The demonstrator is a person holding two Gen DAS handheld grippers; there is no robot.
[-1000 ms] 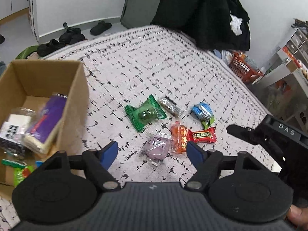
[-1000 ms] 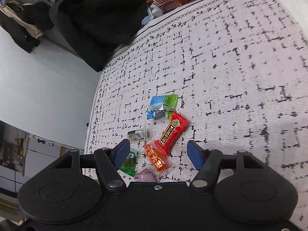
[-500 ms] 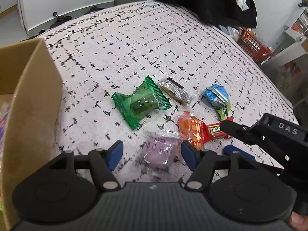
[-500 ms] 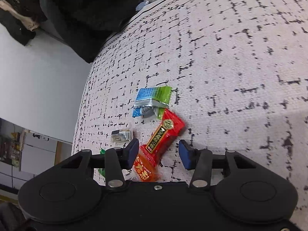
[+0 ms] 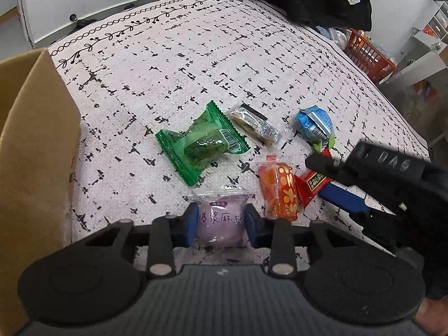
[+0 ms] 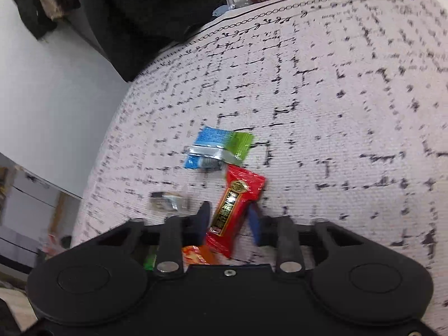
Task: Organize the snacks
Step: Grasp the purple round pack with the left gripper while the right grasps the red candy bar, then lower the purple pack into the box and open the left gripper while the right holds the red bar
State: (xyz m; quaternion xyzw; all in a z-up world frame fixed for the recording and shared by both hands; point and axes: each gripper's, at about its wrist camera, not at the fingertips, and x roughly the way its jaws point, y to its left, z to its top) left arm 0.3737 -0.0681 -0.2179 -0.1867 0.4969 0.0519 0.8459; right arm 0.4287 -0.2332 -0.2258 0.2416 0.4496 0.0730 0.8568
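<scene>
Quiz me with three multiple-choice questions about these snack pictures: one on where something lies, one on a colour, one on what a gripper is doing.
1. The cardboard box stands where in the left wrist view?
A. left of the snacks
B. right of the snacks
C. beyond the snacks

2. The packet between the left gripper's jaws is:
A. blue
B. purple
C. yellow

3. The right gripper is:
A. wide open above the blanket
B. out of view
C. closing around the red candy bar

Answers: 1 A, box fills the left edge. 2 B, the purple mochi packet sits there. 3 C, its jaws flank the bar.

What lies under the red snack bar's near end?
The red snack bar overlaps the orange packet edge; the patterned cloth shows around it. The right gripper covers its middle.
</scene>
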